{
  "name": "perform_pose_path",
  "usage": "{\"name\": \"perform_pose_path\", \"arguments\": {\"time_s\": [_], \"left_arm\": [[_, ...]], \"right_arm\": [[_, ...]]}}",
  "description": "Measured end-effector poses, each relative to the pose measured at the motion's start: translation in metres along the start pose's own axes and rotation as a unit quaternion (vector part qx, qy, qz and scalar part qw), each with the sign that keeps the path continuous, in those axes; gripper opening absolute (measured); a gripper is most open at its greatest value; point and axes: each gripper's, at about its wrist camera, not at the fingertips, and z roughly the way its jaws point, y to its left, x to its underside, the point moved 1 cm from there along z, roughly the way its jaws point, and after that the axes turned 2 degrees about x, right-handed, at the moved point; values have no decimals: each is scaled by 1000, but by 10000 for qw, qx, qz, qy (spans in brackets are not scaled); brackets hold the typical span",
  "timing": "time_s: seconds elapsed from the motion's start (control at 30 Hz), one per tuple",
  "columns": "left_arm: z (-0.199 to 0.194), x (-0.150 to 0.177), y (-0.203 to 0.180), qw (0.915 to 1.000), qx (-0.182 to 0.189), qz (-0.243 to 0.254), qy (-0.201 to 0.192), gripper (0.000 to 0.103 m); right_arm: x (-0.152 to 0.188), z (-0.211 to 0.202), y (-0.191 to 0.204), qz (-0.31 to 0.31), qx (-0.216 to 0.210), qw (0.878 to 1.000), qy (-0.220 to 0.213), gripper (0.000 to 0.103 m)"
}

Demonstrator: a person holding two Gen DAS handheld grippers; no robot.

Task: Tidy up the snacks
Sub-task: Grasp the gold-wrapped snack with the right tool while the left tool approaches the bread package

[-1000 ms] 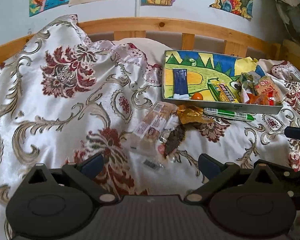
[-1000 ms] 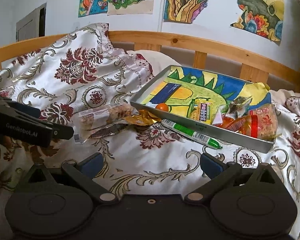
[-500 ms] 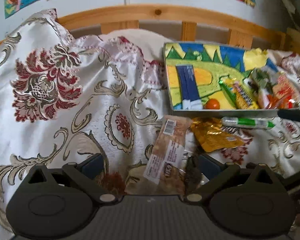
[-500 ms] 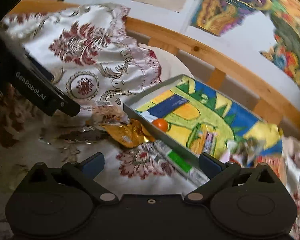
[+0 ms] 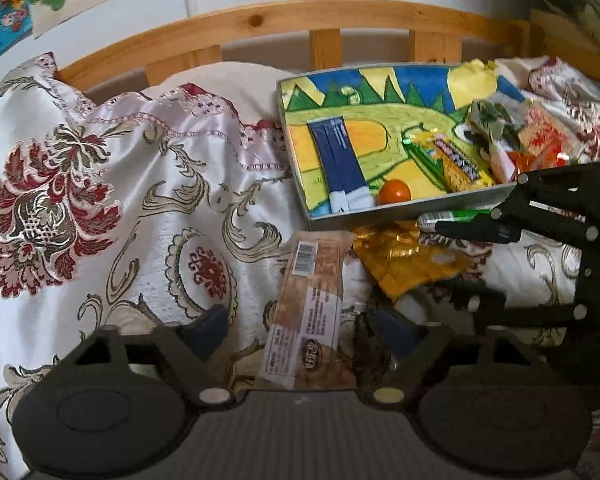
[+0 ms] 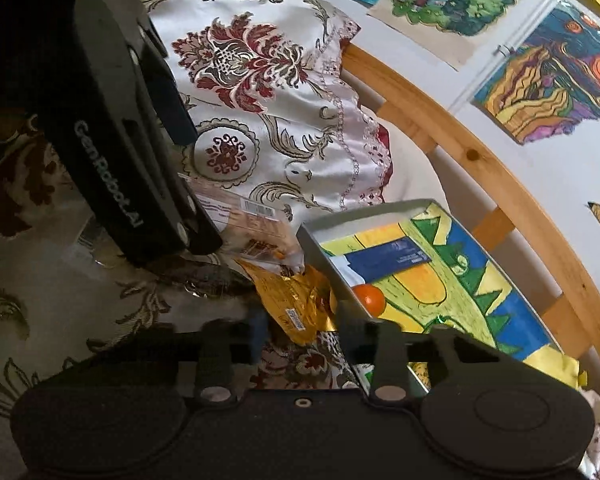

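On the patterned bedspread (image 5: 148, 184), just in front of a shallow grey tray (image 5: 412, 209) lined with a bright crayon drawing, three loose snacks lay close together: a long brown biscuit pack (image 5: 312, 312) with a barcode, a crumpled gold wrapper (image 5: 400, 260) and a green-and-white tube (image 5: 452, 216) against the tray's front wall. Inside the tray sat one orange ball (image 5: 395, 191), one dark blue packet (image 5: 340, 160) and a heap of mixed packets (image 5: 512, 140) at its far right. The left gripper (image 5: 306, 330) straddled the biscuit pack, its jaws just having been closing; whether the pads pressed it could not be told. The right gripper (image 6: 300, 328), jaws just having been closing to a narrow gap, had the gold wrapper (image 6: 300, 300) between its tips, though blur hid the contact. Only the right wrist view showed the lettering "GenRobot.AI" on the left gripper's side, plus four drawings (image 6: 452, 0) pinned to the wall. Only the left wrist view showed the tube and the heap. The print on the packs was too small to read.
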Motion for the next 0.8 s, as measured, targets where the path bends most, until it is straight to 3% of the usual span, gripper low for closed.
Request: {"name": "perform_pose_path", "arguments": {"time_s": [0.07,0.13,0.17,0.57,0.8], "left_arm": [[4,0,-1,9999,-18,56,141,66],[9,0,-1,9995,-4,43,313,48],[11,1,0,9991,22,2,413,44],[-3,10,0,9922,570,-881,670,40],[4,8,-7,9931,484,-747,759,43]], "right_arm": [[0,-1,0,-18,-60,10000,-14,12],[1,-3,0,-15,-155,9999,-29,9],[2,-4,1,-36,-183,9998,-36,6],[17,-54,-13,544,-243,9981,-146,0],[41,-77,-40,2157,-283,9760,62,0]]}}
